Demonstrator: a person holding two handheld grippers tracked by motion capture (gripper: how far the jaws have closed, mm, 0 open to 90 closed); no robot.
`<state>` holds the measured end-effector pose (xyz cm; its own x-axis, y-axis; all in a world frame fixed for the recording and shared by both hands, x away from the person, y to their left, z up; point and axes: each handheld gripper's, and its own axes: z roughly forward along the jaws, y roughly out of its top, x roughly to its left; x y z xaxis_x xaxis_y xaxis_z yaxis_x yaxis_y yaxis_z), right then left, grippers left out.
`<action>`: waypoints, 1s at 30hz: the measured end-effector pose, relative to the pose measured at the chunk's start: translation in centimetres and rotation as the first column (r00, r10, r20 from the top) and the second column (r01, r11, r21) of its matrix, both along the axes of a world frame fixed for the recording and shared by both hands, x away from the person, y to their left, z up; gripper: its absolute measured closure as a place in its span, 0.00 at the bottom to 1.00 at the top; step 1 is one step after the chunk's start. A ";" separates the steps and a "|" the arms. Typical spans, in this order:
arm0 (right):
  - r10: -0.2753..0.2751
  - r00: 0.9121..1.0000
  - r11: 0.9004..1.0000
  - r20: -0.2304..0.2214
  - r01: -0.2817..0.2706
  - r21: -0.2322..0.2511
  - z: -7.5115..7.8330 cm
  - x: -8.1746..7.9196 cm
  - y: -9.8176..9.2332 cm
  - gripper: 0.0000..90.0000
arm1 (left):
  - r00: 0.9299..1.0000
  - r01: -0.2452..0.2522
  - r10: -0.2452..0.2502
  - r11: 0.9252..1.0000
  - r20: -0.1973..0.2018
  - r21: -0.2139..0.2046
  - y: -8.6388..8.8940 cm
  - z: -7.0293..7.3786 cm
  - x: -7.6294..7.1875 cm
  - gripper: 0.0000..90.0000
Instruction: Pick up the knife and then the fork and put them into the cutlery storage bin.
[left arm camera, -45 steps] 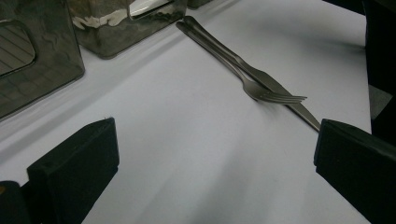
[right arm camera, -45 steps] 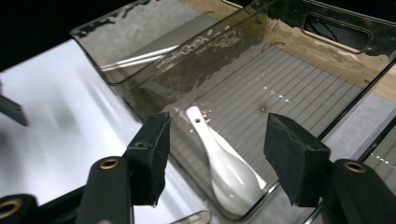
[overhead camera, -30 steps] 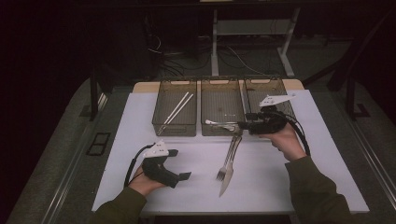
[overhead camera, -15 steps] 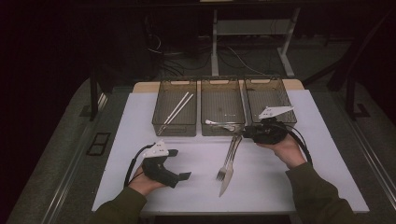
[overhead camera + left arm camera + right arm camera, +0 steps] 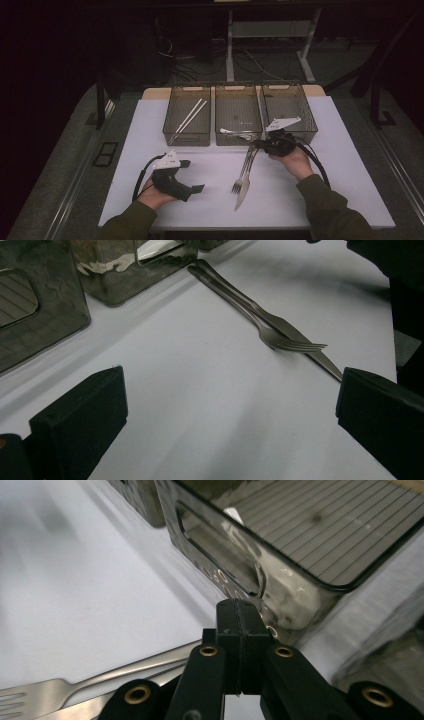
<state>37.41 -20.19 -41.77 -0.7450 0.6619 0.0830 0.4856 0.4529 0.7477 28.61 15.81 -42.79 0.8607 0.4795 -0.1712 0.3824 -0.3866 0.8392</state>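
hovering clenched, with nothing between its just-closed jaws, right hand-held gripper (image 5: 261,144) over fork (image 5: 243,170) and knife (image 5: 245,187) handles mid-tabletop, near far-edge bins; left hand-held gripper (image 5: 192,176) released near front edge.

3 bins (image 5: 239,120) wall the far edge — near mat (image 5: 210,205) open, cutlery (image 5: 245,172) mid-mat

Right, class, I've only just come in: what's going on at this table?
A person is sorting cutlery into three bins at the far side of a white mat. The right gripper has just closed its jaws at the handle ends of a fork and knife lying side by side; whether it grips either is unclear. The left gripper rests open on the mat. Chopsticks lie in the left bin.
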 end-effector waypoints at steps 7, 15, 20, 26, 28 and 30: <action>-0.009 1.000 1.000 -0.016 0.009 -0.028 -1.2 0.8 1.0 1.00 | 1.000 0.008 -0.008 1.000 -0.003 0.007 -0.1 0.0 0.0 0.00; -0.008 1.000 0.997 -0.027 0.006 -0.081 -2.3 1.3 1.7 1.00 | 1.000 0.009 -0.009 1.000 -0.004 0.006 -0.1 0.0 0.0 0.00; -0.006 1.000 0.993 -0.027 0.003 -0.114 -2.6 1.3 2.0 1.00 | 1.000 0.008 -0.008 1.000 -0.004 0.005 -0.1 -0.1 0.0 0.00; 0.001 1.000 0.993 -0.021 -0.003 -0.122 -2.6 1.4 2.0 1.00 | 1.000 0.008 -0.008 1.000 -0.004 0.008 -0.1 0.0 0.0 0.00; 0.002 1.000 0.992 -0.021 -0.004 -0.127 -2.6 1.3 2.0 1.00 | 1.000 0.009 -0.009 1.000 -0.004 0.006 -0.1 0.0 0.0 0.00; 0.002 1.000 0.991 -0.019 -0.004 -0.132 -2.6 1.3 2.1 1.00 | 1.000 0.009 -0.009 1.000 -0.004 0.007 -0.1 0.0 0.0 0.00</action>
<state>38.73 -18.14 -44.32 -0.7462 0.6657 0.0084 0.4972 0.5488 0.6720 28.59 15.74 -42.80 0.8640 0.4733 -0.1715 0.3826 -0.3959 0.8348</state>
